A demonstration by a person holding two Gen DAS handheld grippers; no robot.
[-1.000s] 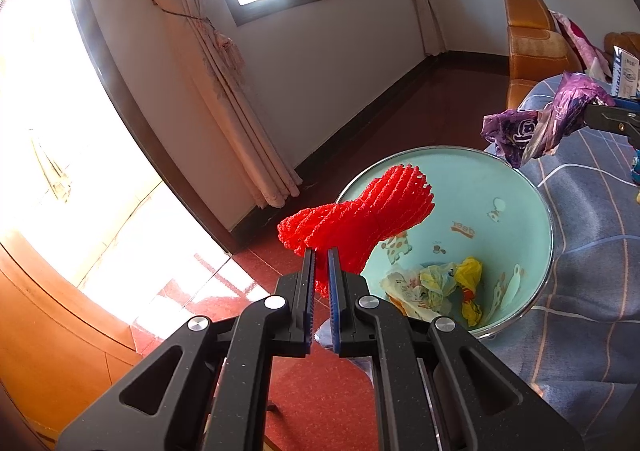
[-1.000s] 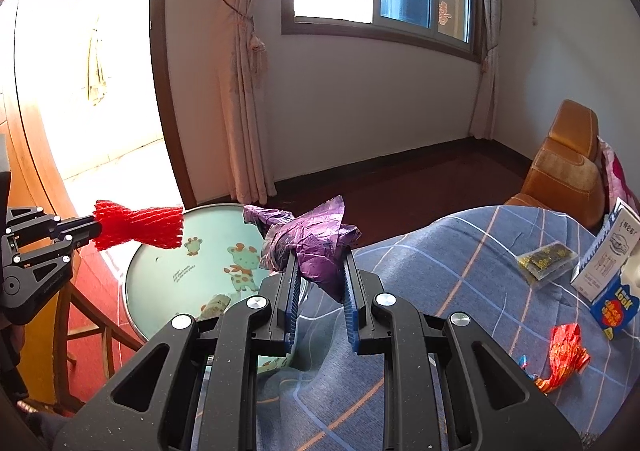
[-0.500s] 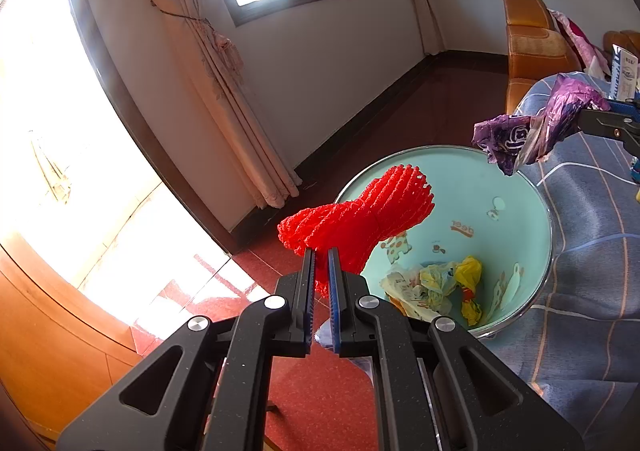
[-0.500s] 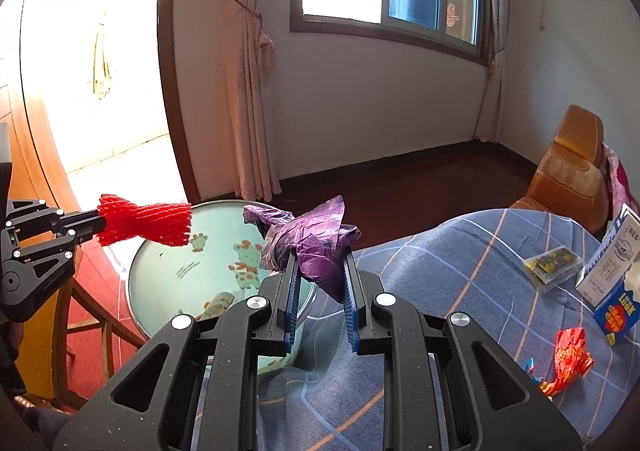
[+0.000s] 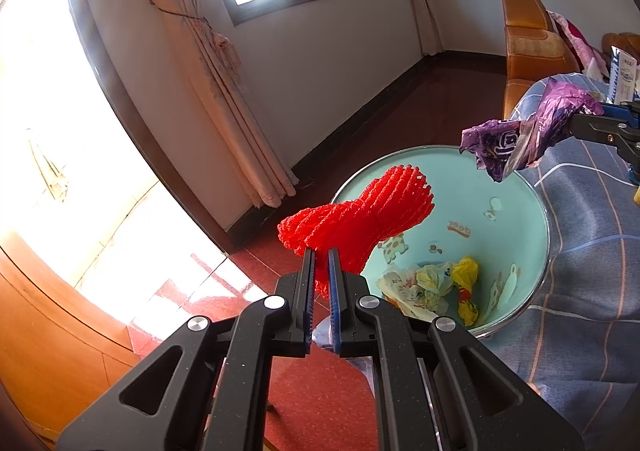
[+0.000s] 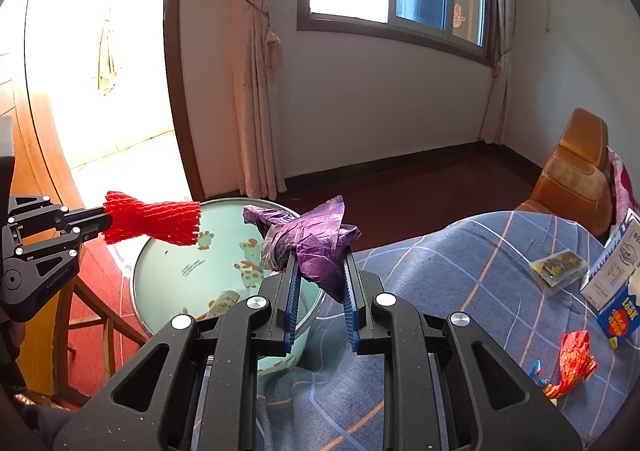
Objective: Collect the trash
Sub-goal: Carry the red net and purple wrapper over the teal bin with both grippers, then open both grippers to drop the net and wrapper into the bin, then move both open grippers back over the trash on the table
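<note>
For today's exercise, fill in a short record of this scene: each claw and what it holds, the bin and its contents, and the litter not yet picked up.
left claw: shut on red foam net, above bin's rim
right claw: shut on purple wrapper, near bin's edge
bin: pale green, cartoon print, holds crumpled wrappers
left on blanket: red foil wrapper, small packet, carton

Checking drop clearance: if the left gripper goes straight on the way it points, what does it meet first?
Probably the bin's near rim or inner wall: the left gripper, shut on the red foam net, aims down toward the bin. Depth is unclear.
</note>
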